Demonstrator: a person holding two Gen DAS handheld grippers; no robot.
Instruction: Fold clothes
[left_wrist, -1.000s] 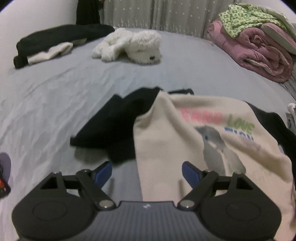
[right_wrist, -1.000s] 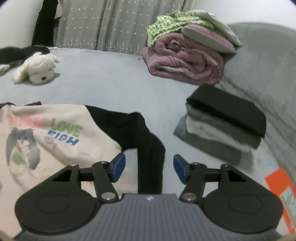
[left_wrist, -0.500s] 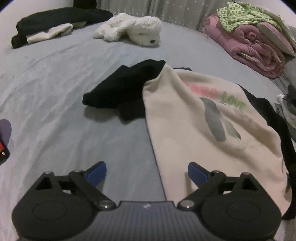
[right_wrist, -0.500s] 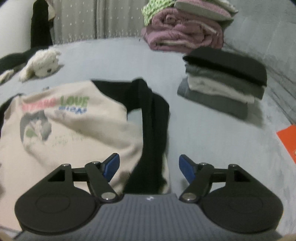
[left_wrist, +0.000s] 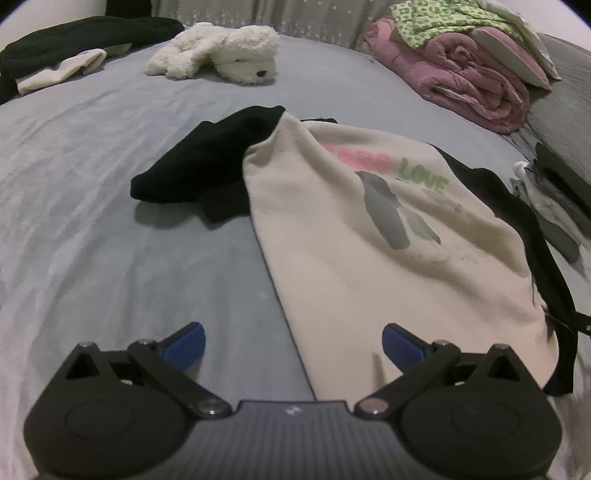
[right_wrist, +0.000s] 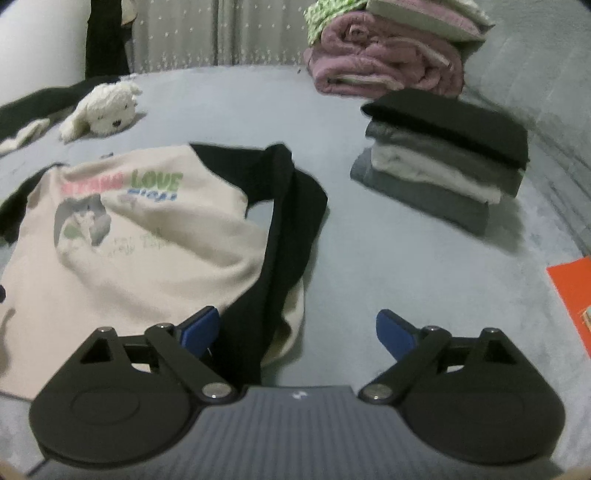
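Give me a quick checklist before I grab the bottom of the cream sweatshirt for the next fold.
1. Left gripper open: ok, jaws have just been opening, nothing gripped.
2. Right gripper open: ok, jaws have just been opening, nothing gripped.
3. Sweatshirt lying front up on the bed: ok, print visible.
4. Sleeves folded in: not ok, the left black sleeve bunches outward; the right black sleeve lies along the body's edge.
5. Hem corners between the jaws: cannot tell, hem partly hidden by the grippers.
6. Folded stack clear of the sweatshirt: ok, apart.
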